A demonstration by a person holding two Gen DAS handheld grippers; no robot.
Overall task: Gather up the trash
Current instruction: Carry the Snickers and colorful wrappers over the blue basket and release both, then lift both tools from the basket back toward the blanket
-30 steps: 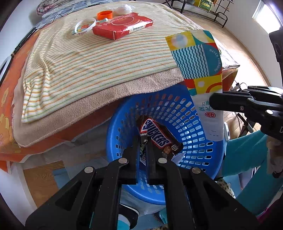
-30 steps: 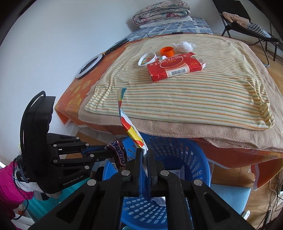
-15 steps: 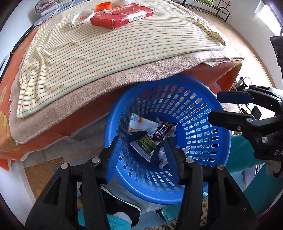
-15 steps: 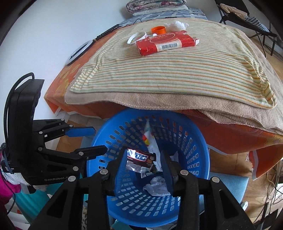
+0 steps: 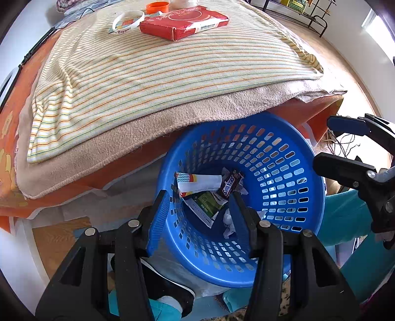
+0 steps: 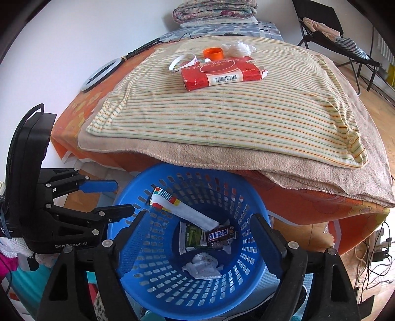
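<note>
Two handheld grippers are held above a blue perforated plastic basket [image 6: 246, 276] that is set on the floor against the near edge of a cloth-covered table. The left gripper [image 5: 200, 205] is seen half spread with nothing between its fingers, while the jaws of the right gripper [image 6: 197, 229] are caught opening wide, also with nothing gripped between them. At the bottom of the basket, a Snickers wrapper [image 6: 219, 235] is seen lying just beside a green and white packet [image 6: 191, 235], with a long white wrapper with a colourful patterned end [image 6: 180, 210] leaned across them and a crumpled white tissue [image 6: 203, 268] nearer the camera. Farther back, on the striped cloth [image 6: 234, 116] spread over a tan towel [image 6: 246, 158], a red carton with a barcode [image 6: 222, 72] is left lying flat, with a white wristband [image 6: 182, 63], an orange cap [image 6: 212, 53] and a second wad of white tissue [image 6: 238, 48] gathered close behind it. A folded quilt [image 6: 214, 11] is stacked at the far end, and a dark folding chair [image 6: 328, 32] is seen to the right.
</note>
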